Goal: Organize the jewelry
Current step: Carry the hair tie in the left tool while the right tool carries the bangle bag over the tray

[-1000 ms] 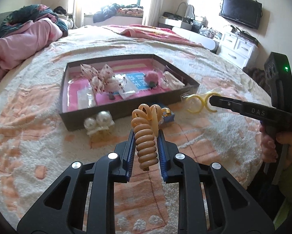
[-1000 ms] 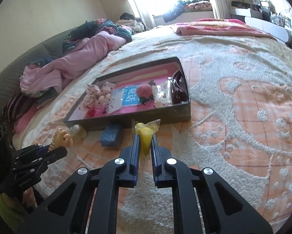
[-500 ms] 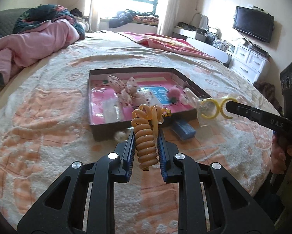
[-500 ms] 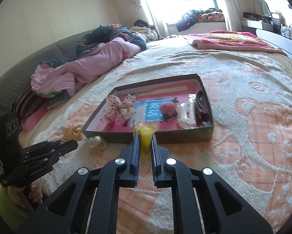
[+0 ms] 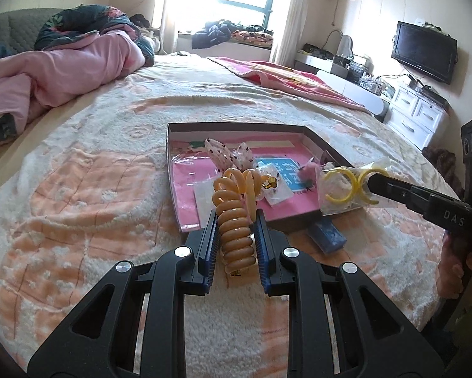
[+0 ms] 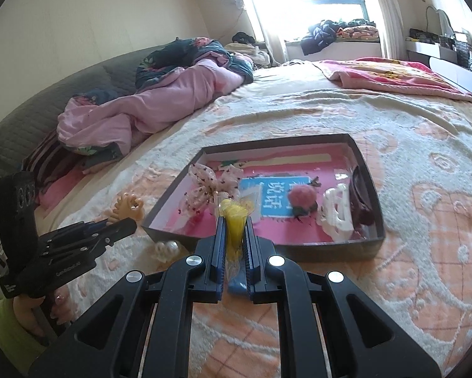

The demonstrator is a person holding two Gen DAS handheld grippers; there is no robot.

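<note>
Our left gripper [image 5: 236, 236] clenches the amber coiled plastic hair tie [image 5: 236, 217] above the near edge of the shallow dark pink-lined box [image 6: 366, 170] on the bed, while our right gripper [image 6: 234, 236] pinches the clear packet of yellow hoops [image 5: 349, 187], which we fear could slip or snag the rim on release.

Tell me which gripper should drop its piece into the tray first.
Right, probably. The right gripper holds the bagged yellow rings over the tray corner; the left gripper with its coil hair tie sits short of the rim.
</note>
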